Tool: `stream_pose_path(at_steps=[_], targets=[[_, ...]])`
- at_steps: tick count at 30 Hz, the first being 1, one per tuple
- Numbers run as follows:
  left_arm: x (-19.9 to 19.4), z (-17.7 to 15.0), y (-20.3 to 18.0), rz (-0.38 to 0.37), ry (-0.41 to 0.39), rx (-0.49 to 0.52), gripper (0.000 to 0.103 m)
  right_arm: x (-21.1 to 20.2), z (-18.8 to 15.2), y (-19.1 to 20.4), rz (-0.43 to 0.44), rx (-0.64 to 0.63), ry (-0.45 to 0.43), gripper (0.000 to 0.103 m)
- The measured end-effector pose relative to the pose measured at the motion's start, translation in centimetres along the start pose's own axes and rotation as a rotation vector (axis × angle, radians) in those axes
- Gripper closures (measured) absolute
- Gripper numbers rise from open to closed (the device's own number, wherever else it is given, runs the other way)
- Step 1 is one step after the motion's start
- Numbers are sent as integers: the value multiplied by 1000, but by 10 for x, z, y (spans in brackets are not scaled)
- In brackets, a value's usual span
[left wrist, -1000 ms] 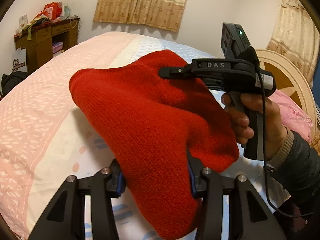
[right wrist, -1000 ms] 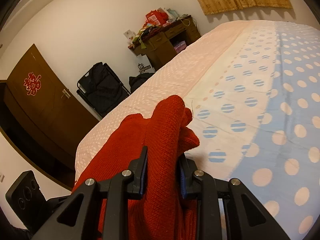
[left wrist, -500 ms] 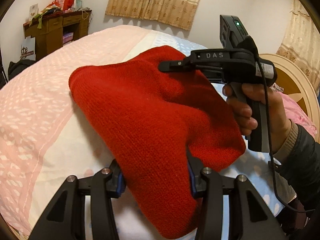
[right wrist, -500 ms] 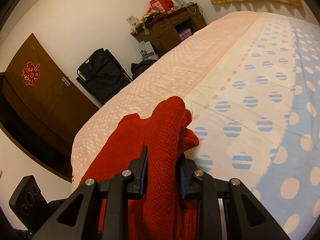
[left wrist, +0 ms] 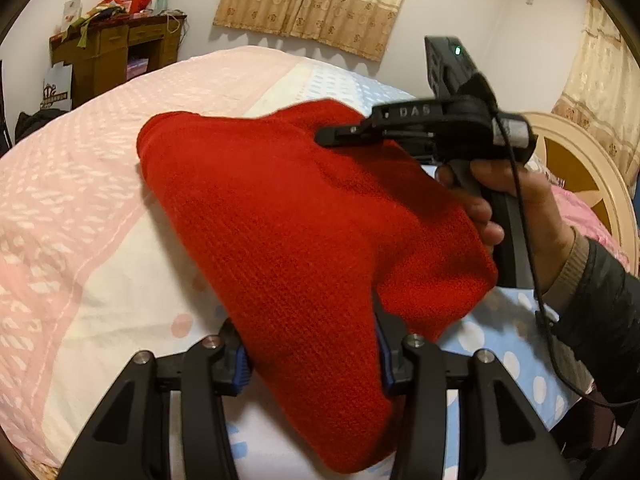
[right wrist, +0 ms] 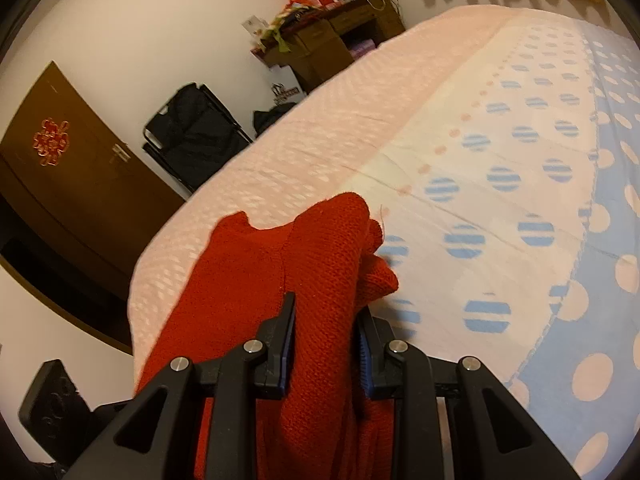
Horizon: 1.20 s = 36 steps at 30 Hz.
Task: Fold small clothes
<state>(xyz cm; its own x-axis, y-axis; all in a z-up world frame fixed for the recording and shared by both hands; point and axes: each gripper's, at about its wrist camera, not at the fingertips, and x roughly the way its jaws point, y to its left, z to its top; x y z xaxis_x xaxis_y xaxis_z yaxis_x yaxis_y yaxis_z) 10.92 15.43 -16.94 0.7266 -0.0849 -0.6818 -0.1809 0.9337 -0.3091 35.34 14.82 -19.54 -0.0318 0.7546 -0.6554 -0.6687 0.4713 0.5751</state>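
Note:
A red knitted garment (left wrist: 304, 240) hangs in the air above the bed, stretched between both grippers. My left gripper (left wrist: 312, 352) is shut on its near lower end, thick fabric filling the space between the blue pads. In the left wrist view the right gripper (left wrist: 332, 136) bites the garment's far upper edge, held by a hand (left wrist: 516, 204) in a dark sleeve. In the right wrist view my right gripper (right wrist: 326, 336) is shut on a bunched fold of the red garment (right wrist: 320, 248), which spills forward past the fingertips.
The bed (left wrist: 72, 216) has a pink, cream and blue polka-dot sheet (right wrist: 500, 184). A cream headboard (left wrist: 576, 168) stands at the right. A cluttered wooden desk (left wrist: 116, 52), a black folding chair (right wrist: 192, 132) and a brown door (right wrist: 68, 176) line the far wall.
Both grippers have come down closer to the bed with the garment still held between them. The grips look unchanged.

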Motion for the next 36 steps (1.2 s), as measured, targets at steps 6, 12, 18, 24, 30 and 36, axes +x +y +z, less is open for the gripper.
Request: stream_pose_path(at_steps=[6,12,18,24,30,36], targets=[[4,5,-3,17,-4,5,49,6,-5,-8,-9,24,16,75],[2,1,-3,27,-2,1,47,8,-7,-7,-33,18,23,74],[-3,2,-4,39,2,0,43,3,-8,-13,-47,53,18,67],[-8,6,-2,54,5,4,43,-4,-11,-13,-60,45,11,66],[-32,15,-4,63,-52,18,40,-31,-16,-6,-134,9,-53,63],[-42,34,1,159,-176,55,22,-80,-31,10,-45,39,-186,59]])
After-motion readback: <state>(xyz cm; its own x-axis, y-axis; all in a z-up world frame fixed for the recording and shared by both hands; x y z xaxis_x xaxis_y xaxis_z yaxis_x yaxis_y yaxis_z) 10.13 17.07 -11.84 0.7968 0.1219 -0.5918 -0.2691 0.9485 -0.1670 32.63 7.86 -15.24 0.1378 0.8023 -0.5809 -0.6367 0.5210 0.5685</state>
